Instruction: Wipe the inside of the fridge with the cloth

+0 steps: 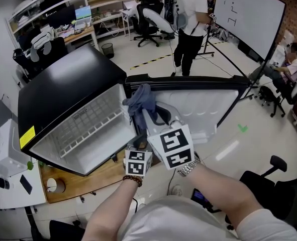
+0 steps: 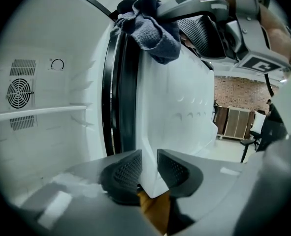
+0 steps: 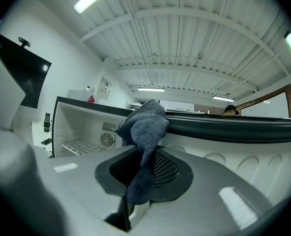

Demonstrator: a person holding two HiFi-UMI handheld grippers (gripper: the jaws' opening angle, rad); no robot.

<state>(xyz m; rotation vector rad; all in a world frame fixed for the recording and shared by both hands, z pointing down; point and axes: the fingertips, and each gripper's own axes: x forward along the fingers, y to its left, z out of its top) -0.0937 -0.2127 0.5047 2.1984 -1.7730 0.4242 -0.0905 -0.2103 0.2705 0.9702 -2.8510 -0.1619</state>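
- The left hand-held gripper (image 2: pixel 149 167) is clamped on the near edge of the open door (image 2: pixel 179 112), probably to steady it.
- The right hand-held gripper (image 3: pixel 144 170) pinches the cloth (image 3: pixel 146 124), a blue-grey, nubby wad bunched above its jaws, near the door's rim.
- Farther left, the fridge (image 1: pixel 63 97) stands open, white inside with its wire shelf (image 1: pixel 88 127) in place, seemingly ready for wiping.

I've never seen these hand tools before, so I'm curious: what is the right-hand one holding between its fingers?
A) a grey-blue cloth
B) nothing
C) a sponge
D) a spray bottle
A: the right gripper view shows the grey-blue cloth pinched between the fingers of the right gripper, bunched up above them in front of the open fridge.
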